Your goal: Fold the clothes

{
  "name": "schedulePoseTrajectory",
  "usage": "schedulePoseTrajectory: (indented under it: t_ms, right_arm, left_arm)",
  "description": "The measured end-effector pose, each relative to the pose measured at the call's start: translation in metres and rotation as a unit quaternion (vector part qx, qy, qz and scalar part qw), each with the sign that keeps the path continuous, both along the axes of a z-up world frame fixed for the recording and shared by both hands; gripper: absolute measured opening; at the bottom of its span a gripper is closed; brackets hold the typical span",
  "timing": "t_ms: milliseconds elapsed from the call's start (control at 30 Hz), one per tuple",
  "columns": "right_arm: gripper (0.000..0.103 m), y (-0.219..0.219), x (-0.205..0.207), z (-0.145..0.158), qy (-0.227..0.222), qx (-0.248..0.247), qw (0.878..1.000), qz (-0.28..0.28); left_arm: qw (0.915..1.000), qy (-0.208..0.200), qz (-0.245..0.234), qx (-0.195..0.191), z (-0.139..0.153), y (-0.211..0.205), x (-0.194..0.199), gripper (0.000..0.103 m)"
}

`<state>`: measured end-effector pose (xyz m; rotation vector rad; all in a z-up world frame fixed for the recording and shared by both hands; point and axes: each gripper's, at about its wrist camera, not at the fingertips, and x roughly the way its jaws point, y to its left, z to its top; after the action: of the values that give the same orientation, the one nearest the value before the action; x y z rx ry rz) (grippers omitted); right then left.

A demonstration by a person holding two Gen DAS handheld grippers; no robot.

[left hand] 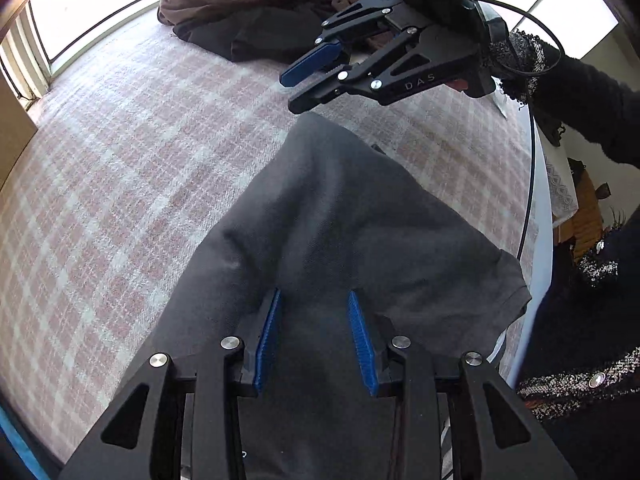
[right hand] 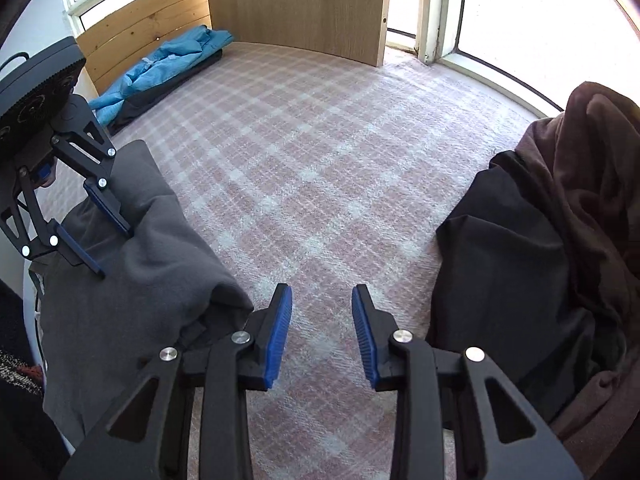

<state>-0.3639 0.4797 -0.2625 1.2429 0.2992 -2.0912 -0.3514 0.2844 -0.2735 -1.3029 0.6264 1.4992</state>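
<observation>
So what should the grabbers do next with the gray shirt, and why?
Probably bring the right gripper over to the gray garment's near corner and pinch it. Its jaws stand apart over bare checked blanket, holding nothing, while the left gripper hangs over the cloth, open too. A fold likely needs both gripping.

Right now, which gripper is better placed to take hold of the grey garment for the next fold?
Left, probably. The left gripper hangs over the grey garment, jaws apart with cloth right beneath them. The right gripper is open over bare checked blanket, beside the garment's edge.
</observation>
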Motion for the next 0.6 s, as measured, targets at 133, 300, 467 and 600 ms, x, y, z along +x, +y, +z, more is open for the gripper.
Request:
schedulePoseTrajectory:
  t_ms: [133,300,467,600]
  right_arm:
    - [0.031,0.006,0.005,0.023,-0.017,-0.052,0.998,-0.024]
    - [0.031,-0.036,0.021,0.031,-0.041,-0.135,0.990,0.010]
    - [0.018,-0.052,0.031,0.002,-0.075,-0.052,0.996,0.005]
    - [0.018,-0.048,0.039,0.040,-0.058,-0.097,0.993,-0.041]
  left_arm:
    - [0.9996,-0.010,0.022,0.017,0.015,-0.002,-0.003,0.033]
    - [0.9931,0.003,0.097,0.067,0.028,-0.025,-0.030,0.034]
    - [0.9849,0.003,0.168,0.042,0.003,-0.082,-0.051,0.039]
    - [0.9749,0.037,0.204,0.083,0.040,-0.115,-0.048,0.034]
